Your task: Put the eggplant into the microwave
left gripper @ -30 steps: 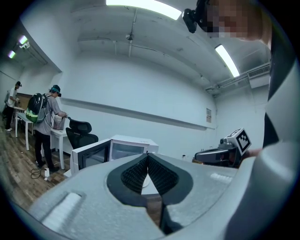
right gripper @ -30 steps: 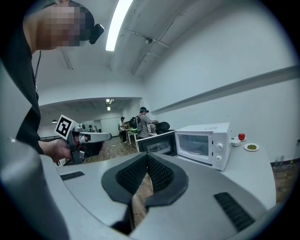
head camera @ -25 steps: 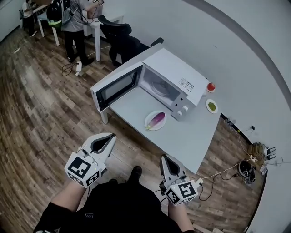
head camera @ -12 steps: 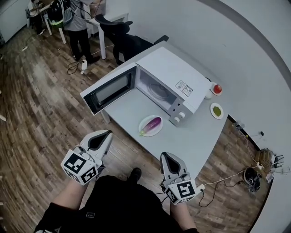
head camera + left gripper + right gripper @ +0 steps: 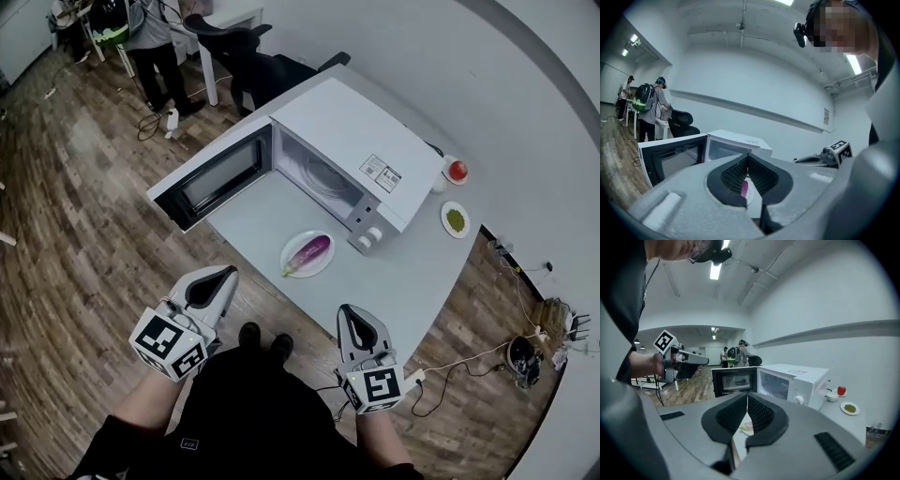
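The purple eggplant [image 5: 310, 250] lies on a white plate [image 5: 292, 265] on the grey table [image 5: 403, 281], in front of the white microwave [image 5: 349, 131]. The microwave's door [image 5: 208, 179] stands swung open to the left. My left gripper [image 5: 225, 275] hangs short of the table's near edge, left of the plate, shut on nothing. My right gripper [image 5: 352, 313] is level with it on the right, also shut and empty. In the left gripper view a pink sliver of eggplant [image 5: 744, 188] shows past the left gripper [image 5: 747, 155]. The right gripper [image 5: 747, 396] points toward the microwave [image 5: 799, 378].
At the table's far right sit a red tomato in a small dish [image 5: 457, 170], a white cup [image 5: 438, 184] and a plate of green food [image 5: 456, 218]. A black chair [image 5: 239, 56] and a standing person [image 5: 155, 42] are behind the microwave. Cables [image 5: 450, 366] trail on the wooden floor.
Both grippers have moved forward toward the table, jaws still closed. The microwave, plate and eggplant sit nearer and more central in the head view.
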Demonstrator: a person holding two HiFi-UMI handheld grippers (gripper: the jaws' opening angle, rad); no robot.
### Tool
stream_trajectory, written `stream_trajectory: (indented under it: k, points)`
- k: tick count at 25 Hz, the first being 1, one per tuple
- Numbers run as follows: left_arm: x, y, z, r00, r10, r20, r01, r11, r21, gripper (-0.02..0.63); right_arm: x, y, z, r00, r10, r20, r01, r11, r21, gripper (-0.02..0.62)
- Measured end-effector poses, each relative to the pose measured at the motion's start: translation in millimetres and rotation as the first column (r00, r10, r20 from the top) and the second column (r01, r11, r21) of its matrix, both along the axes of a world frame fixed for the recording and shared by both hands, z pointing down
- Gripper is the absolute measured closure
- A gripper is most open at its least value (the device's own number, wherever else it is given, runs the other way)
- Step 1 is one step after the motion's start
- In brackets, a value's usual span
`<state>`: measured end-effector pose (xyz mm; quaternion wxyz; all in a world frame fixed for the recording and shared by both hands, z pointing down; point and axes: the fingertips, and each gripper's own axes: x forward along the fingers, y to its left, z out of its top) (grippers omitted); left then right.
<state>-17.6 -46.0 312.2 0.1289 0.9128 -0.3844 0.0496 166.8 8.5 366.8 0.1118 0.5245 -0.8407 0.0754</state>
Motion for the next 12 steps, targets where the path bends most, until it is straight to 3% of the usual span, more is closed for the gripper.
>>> stream_trajectory:
  k: [12]
  points:
    - [11,-37,41,0.994,0.077,0.071,-0.078,0.997,0.009,0.598,-23,-41,40,0.992,-0.060,-0.115,0.055,0.998,-0.042,0.580]
